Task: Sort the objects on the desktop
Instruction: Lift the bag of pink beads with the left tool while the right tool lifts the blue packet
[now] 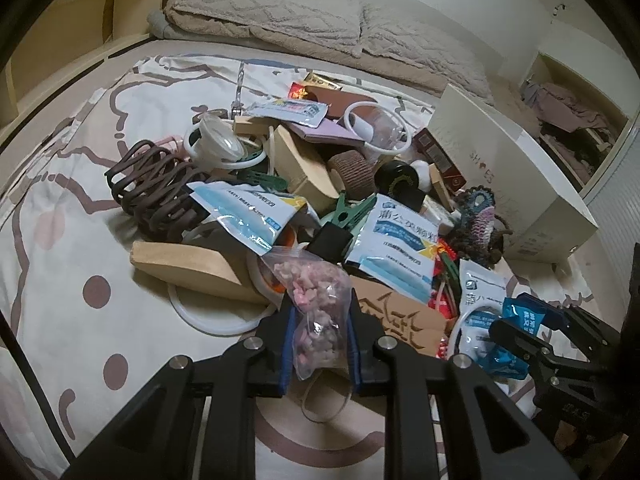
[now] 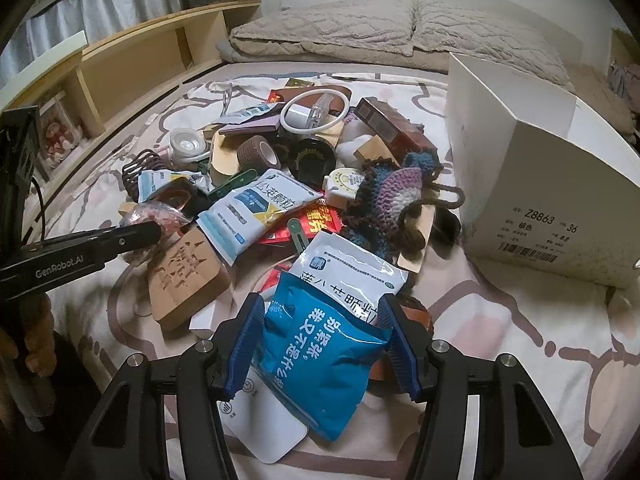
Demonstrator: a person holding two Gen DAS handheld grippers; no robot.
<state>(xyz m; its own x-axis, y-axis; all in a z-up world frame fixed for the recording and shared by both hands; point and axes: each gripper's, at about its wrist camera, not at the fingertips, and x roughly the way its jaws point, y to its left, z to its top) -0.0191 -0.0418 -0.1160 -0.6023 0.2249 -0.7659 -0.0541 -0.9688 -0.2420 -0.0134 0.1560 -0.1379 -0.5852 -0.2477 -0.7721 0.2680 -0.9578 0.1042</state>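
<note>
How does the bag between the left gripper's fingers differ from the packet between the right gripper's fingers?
The clear zip bag is see-through and shows small pink pieces; the blue packet is opaque with white print. The zip bag is narrow, so the left gripper is nearly closed on it; the blue packet is broader, and the right gripper stands wider. Both are soft pouches, each gripped over the bedsheet.

A beige quilt lies beside wooden shelving.
</note>
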